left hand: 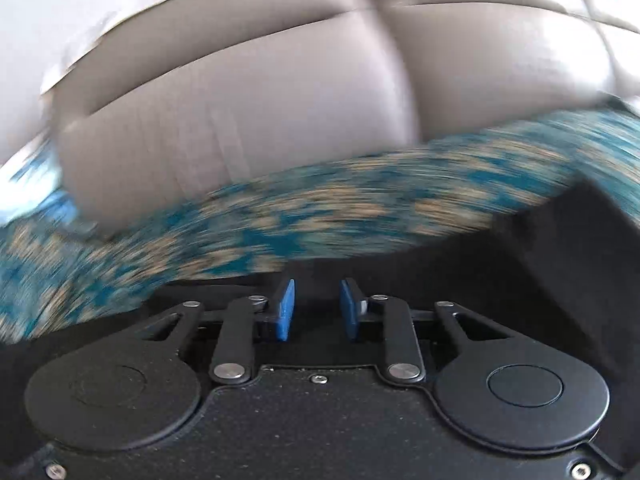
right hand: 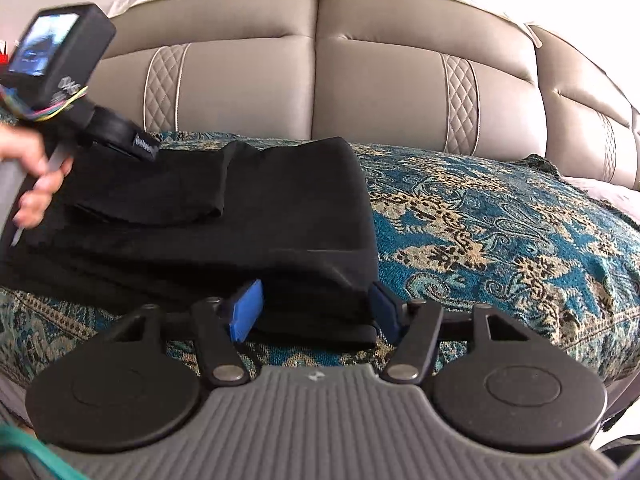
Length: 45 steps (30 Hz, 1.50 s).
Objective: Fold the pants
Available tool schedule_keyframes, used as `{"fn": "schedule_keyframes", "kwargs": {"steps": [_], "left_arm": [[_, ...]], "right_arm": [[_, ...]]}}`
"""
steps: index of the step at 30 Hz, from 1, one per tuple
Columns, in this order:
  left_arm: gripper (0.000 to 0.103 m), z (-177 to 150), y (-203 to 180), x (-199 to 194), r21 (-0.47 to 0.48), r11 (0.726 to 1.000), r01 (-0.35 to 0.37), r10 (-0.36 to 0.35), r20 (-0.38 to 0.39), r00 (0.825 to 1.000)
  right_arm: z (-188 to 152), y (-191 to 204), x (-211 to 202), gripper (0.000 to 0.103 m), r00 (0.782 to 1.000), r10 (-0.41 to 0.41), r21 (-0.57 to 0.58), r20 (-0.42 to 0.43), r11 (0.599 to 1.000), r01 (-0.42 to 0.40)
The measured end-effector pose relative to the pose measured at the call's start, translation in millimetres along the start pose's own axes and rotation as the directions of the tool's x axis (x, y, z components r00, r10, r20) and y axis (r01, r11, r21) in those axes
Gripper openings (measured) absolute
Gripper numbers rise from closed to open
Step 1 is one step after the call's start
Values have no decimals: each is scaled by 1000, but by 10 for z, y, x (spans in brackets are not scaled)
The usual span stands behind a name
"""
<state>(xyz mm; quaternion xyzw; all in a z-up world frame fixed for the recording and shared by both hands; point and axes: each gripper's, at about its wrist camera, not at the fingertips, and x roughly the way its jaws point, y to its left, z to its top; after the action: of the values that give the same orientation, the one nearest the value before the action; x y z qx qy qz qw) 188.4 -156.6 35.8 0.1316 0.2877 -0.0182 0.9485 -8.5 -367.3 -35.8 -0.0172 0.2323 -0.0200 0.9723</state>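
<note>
A padded grey headboard (right hand: 320, 80) with quilted diamond strips rises behind the bed, and a teal and tan patterned bedspread (right hand: 500, 232) covers the mattress; the black pants (right hand: 248, 216) lie on it in a flat, layered stack, matte and soft-looking, with a smaller folded flap on top toward the left. The left gripper (right hand: 144, 146) shows in the right wrist view as a black handle with a small lit screen, held by a hand (right hand: 36, 176) at the far left edge of the pants; nothing else lies between the two tools. In its own view (badly blurred by motion) the left gripper (left hand: 316, 308) has its blue-padded jaws parted by a narrow gap with nothing seen between them, black cloth lying just beyond and below. The right gripper (right hand: 316, 308) has its jaws spread wide, straddling the near right corner of the stacked pants; whether the pads touch the cloth cannot be told.
</note>
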Motion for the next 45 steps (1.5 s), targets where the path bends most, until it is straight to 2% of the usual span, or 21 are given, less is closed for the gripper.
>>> {"fn": "schedule_keyframes", "kwargs": {"steps": [1,2,4,7,11,13,14,16,17,18,19,21,23,27,30,32,35,37,41,43,45], "left_arm": [[21,51,104,30,-50,999,-22,21,-20,1000],[21,86,201,3,-93,996,12,-14,-16,1000],[28,89,319,-192,-112,977,181,-179,28,983],[45,-13,159,-549,52,955,293,-296,51,954],[61,-241,-334,-894,240,885,398,-414,20,910],[83,-318,-580,-859,268,881,390,-403,-6,915],[88,-352,-696,-826,274,893,356,-371,2,929],[86,-380,-887,-688,274,923,270,-283,9,959],[84,-379,-930,-635,265,930,254,-265,4,964],[71,-359,-914,-584,233,938,257,-269,21,963],[48,-325,-881,-528,197,945,260,-270,25,962],[29,-226,-772,-436,141,957,253,-255,-4,967],[27,-132,-627,-336,103,974,204,-205,3,979],[25,53,-273,-24,59,998,21,-23,28,999],[26,162,97,176,-3,988,-153,153,11,988],[26,212,350,206,-74,975,-208,207,-12,978],[30,180,633,4,-176,981,-80,82,4,997],[30,134,625,-170,-167,986,28,-23,34,999],[35,-41,319,-472,4,967,256,-256,78,964],[35,-113,130,-451,73,950,305,-309,62,949],[35,-171,6,-293,102,948,303,-306,17,952]], "right_arm": [[-3,-5,-3,72,1000,3,2,2,1000,-3],[-5,-8,-3,72,1000,4,2,4,1000,-4],[-11,-6,-6,73,1000,3,2,8,1000,-4],[-17,9,1,74,1000,0,-2,12,1000,0],[-11,31,4,73,1000,-6,2,9,1000,6],[-13,35,2,65,1000,-5,2,9,1000,5],[-11,31,2,65,1000,-2,1,9,1000,2],[-15,31,-2,63,1000,0,0,11,1000,0],[-16,24,-4,62,1000,-1,-1,12,1000,1],[-19,21,-7,60,1000,-4,-1,13,1000,4],[-19,19,-10,60,1000,-4,0,14,1000,4],[-19,5,-14,59,1000,-2,6,15,1000,1],[-21,2,-14,59,1000,-1,8,17,1000,1],[-21,4,-15,61,1000,1,16,21,1000,-1],[-10,-9,-17,64,1000,9,37,23,999,-10],[-9,-5,-17,67,1000,8,43,27,999,-9],[-13,18,-25,71,999,2,42,37,999,-4],[-13,44,-24,74,999,0,32,43,999,-1],[-5,106,-2,78,998,-25,1,53,1000,25],[-5,172,13,79,997,-50,-48,62,997,53],[-23,267,4,79,994,-75,-110,75,991,83]]}}
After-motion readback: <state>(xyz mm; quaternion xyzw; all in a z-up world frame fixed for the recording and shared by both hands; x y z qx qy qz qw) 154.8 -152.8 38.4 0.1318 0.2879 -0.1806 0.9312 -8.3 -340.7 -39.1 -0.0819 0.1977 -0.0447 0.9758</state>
